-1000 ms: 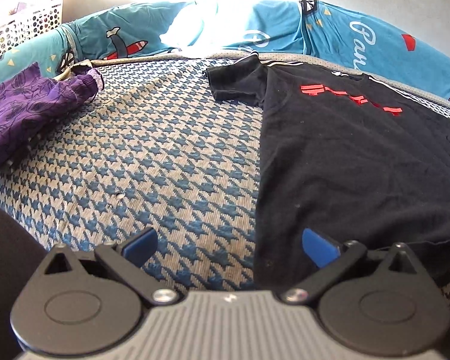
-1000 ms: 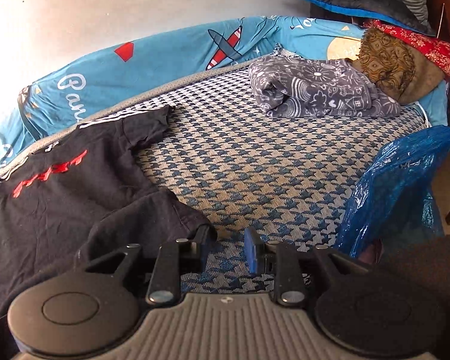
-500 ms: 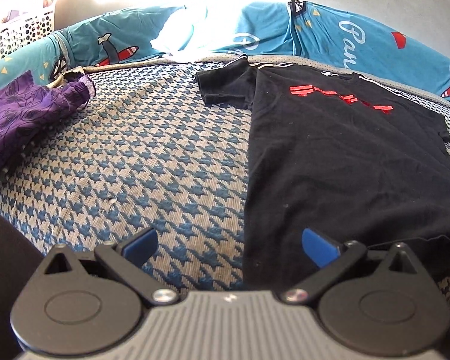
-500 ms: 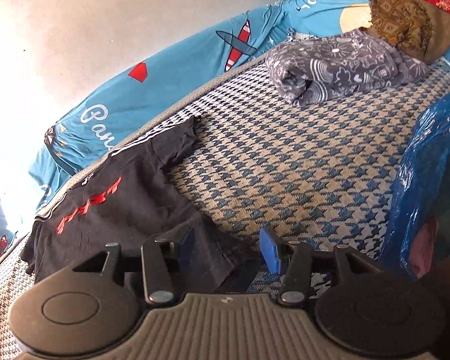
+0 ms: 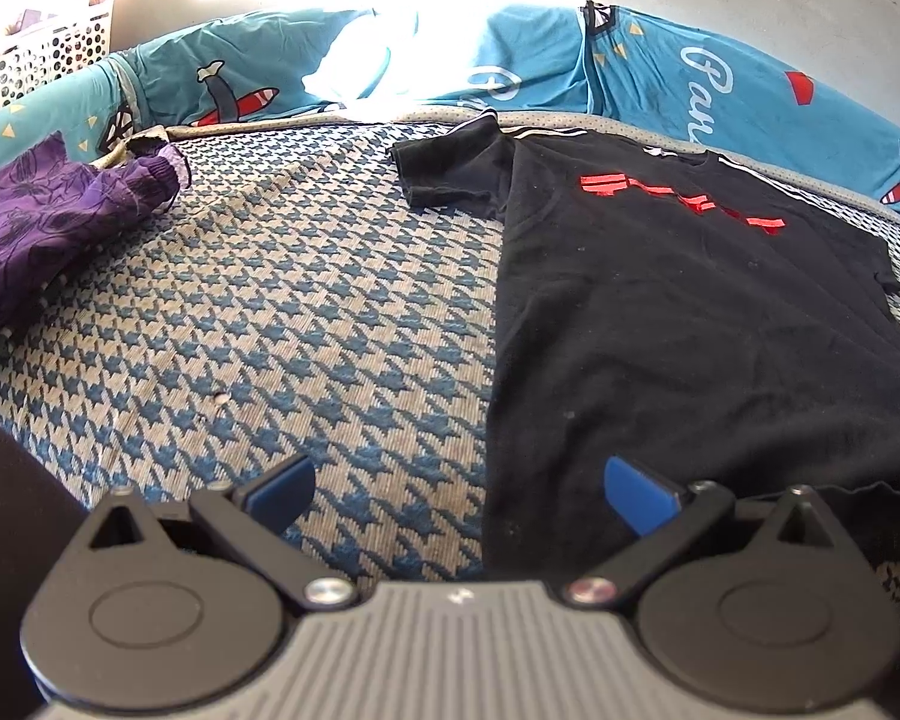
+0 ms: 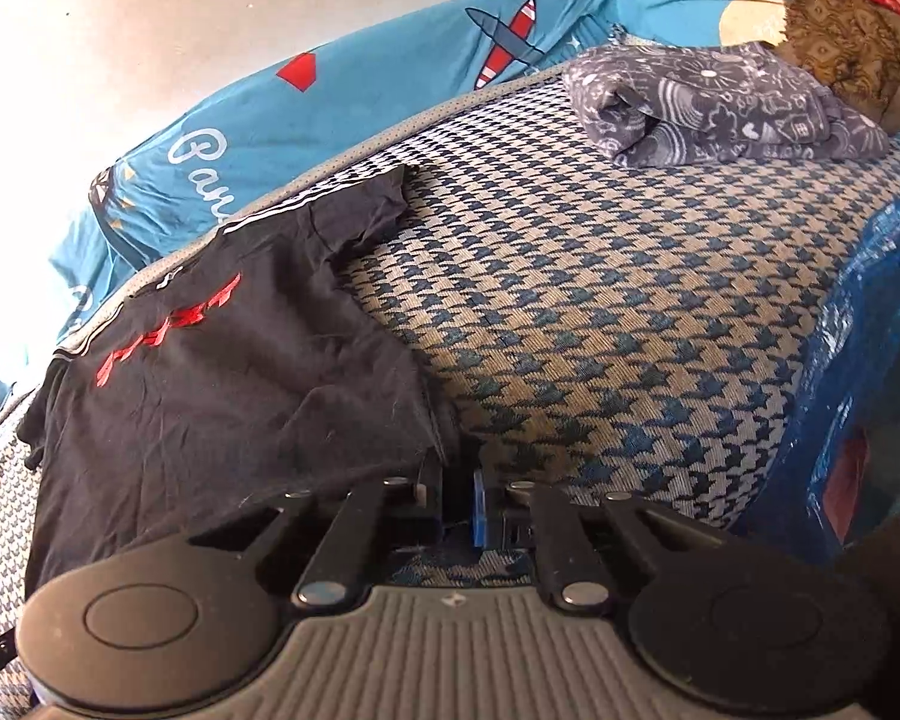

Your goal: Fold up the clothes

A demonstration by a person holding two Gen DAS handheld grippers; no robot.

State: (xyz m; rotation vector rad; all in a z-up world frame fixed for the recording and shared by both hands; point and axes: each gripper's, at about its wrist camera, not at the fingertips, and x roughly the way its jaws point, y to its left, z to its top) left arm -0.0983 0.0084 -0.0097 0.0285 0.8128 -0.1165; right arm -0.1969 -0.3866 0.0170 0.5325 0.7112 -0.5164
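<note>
A black T-shirt (image 5: pixel 690 324) with a red chest print is seen spread flat on the houndstooth bed cover (image 5: pixel 306 300), collar away from both grippers and hem nearest them. The left gripper (image 5: pixel 457 492) is held with its fingers spread wide and nothing between them; the shirt's side edge runs forward from between them, so the right-hand fingertip (image 5: pixel 630 495) sits over black cloth and the left-hand one over bare cover. The right gripper (image 6: pixel 457 501) is clenched nearly together on the hem corner, where the fabric is bunched — only a thin pinch of cloth appears to be caught, and how deep it sits cannot be made out.

The risks lie in that asymmetry. If the right corner is lifted while the left side is not held, the shirt would likely be dragged askew and the fold line skewed. A shallow pinch could slip under tension. When the left fingers are closed, the bed cover could be gathered along with the hem. A purple garment (image 5: pixel 42 228) lies well off to the left, a folded grey printed cloth (image 6: pixel 720 108) far ahead-right.
</note>
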